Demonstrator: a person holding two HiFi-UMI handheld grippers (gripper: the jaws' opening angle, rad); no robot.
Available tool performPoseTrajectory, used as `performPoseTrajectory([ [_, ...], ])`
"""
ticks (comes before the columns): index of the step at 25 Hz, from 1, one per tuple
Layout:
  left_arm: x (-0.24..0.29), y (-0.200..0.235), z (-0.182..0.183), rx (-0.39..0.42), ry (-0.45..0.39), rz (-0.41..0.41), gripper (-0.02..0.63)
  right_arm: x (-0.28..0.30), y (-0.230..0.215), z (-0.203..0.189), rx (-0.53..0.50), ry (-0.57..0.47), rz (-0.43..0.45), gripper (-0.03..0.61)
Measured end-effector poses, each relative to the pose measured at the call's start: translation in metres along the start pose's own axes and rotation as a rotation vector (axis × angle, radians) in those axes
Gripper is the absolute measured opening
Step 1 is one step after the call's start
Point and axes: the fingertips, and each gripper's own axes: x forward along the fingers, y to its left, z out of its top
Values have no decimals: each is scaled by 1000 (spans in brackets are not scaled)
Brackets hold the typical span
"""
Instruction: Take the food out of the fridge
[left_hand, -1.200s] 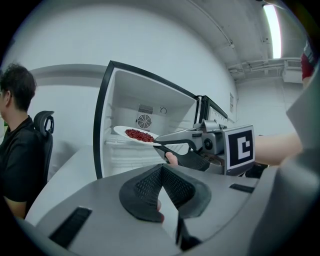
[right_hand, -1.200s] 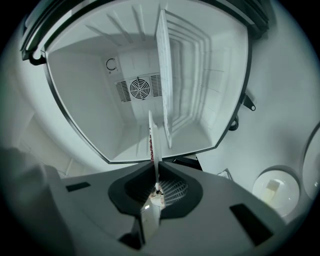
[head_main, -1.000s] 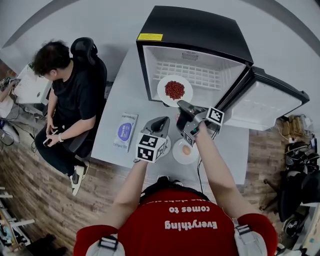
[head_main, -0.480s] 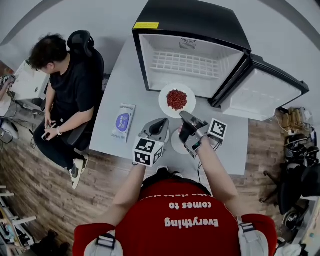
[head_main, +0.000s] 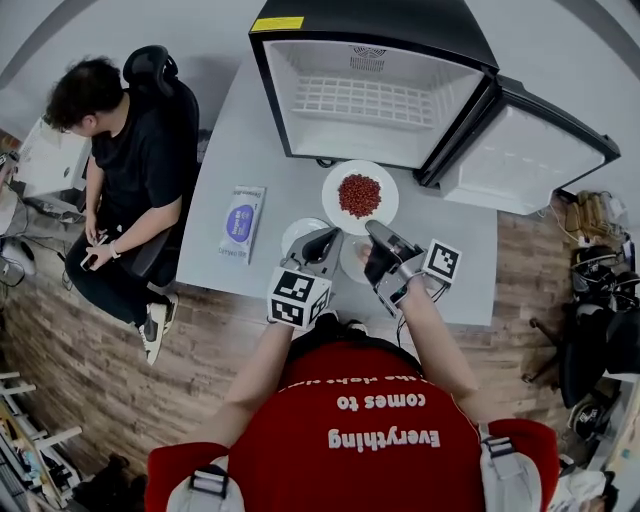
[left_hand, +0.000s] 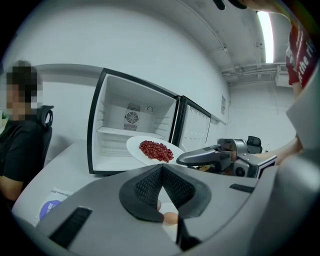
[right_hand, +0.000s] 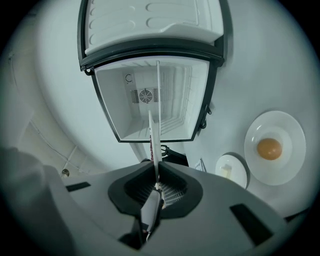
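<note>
Bean plate (head_main: 335, 205) newly out of fridge (head_main: 370, 95) — face up, in right tool (head_main: 370, 230).

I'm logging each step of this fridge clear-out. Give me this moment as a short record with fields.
fridge: door open, no food seen inside
bean plate: out of the fridge, in the air over the table, held by its rim
right tongs: shut on bean plate
left tongs: shut, nothing between them
on table: egg on a large plate; small plate with a pale piece; packet
bystander: person seated left of the table
</note>
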Motion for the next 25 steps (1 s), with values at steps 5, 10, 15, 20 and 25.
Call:
performPoseTrajectory([
  [5, -6, -6, -2, 3, 0, 0, -2, -20, 9, -4, -12, -13, 19, 26],
  [10, -9, -14, -5, -2, -4, -7, -2, -33, 12, -9, -48, -21, 23, 25],
  [15, -12, -20, -8, -4, 1, -16, -2, -40, 10, -13, -50, -38, 23, 25],
  [20, -13, -25, -11, -4, 5, -23, -2, -46, 10, -14, -66, -38, 12, 25],
  [25, -10, -30, -10, -4, 6, -37, -2, -52, 13, -10, -96, -40, 3, 25],
])
